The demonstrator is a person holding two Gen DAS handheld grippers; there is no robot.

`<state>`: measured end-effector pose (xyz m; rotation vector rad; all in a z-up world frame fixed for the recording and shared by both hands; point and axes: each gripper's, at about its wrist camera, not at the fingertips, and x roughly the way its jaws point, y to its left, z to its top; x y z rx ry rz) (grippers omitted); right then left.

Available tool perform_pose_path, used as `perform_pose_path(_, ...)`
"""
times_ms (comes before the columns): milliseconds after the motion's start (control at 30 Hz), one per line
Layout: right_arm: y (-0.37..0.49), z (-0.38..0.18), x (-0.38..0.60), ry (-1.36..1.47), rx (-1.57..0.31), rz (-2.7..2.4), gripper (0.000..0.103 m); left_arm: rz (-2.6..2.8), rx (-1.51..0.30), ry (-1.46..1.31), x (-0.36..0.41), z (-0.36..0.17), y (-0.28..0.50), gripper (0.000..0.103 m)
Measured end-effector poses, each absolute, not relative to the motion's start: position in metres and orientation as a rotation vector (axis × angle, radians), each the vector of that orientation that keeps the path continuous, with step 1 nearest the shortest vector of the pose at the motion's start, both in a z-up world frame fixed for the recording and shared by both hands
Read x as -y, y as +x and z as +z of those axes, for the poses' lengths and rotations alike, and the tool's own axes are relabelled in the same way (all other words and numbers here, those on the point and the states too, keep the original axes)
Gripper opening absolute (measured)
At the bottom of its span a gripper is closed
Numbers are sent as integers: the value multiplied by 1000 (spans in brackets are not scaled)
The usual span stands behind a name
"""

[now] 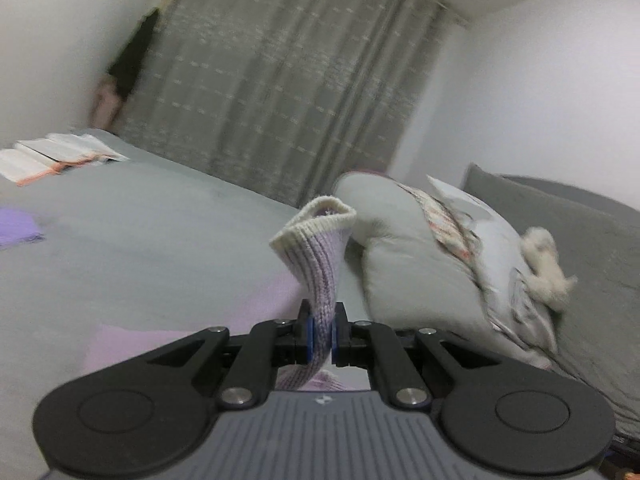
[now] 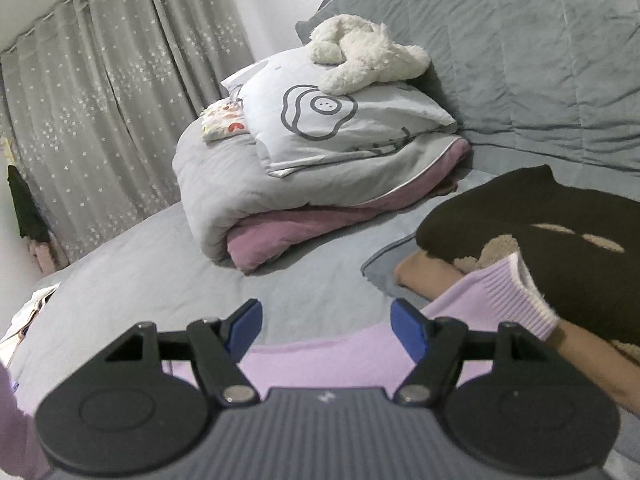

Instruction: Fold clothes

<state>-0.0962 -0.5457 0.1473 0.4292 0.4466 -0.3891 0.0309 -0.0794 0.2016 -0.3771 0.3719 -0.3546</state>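
Observation:
A lilac knitted sweater (image 2: 320, 364) lies on the grey bed sheet (image 2: 160, 264). My left gripper (image 1: 322, 332) is shut on one of its sleeves (image 1: 320, 280). That sleeve stands up from the pads, and its cream cuff (image 1: 316, 220) curls over at the top. My right gripper (image 2: 327, 326) hangs open just above the sweater's body, with nothing between its blue pads (image 2: 248, 324). The other sleeve (image 2: 508, 292), also cream-cuffed, lies to the right against a dark brown garment (image 2: 540, 224).
A folded grey and pink duvet (image 2: 280, 184) carries a pillow (image 2: 340, 120) and a white plush toy (image 2: 360, 52) near the grey headboard (image 2: 520, 60). An open book (image 1: 52, 156) and a purple cloth (image 1: 16, 228) lie far left. Grey curtains (image 1: 280, 80) hang behind.

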Motion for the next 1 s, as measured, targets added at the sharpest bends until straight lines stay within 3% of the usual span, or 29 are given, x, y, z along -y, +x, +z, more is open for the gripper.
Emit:
perform_pose_path(233,-101,145,548,445,-452,-372,69,-401,-485,-341,157,166,37,5)
perform_pose_path(433,-105,145,553,443,-456,-365,69,-392,-542,-269,181,134,49,5)
perform_pose_path(700,-102,144,555,446,-464,-356,69,-554,-601,98,220,108,12,6)
perform_pose_path(867,-95,142,545,426,-485,-324,70,-647,-670,178,221,95,-13,6)
perform_pose_path(1000,-85,138,527,373,-529,-268,78,-721,-698,170,200,99,-29,7)
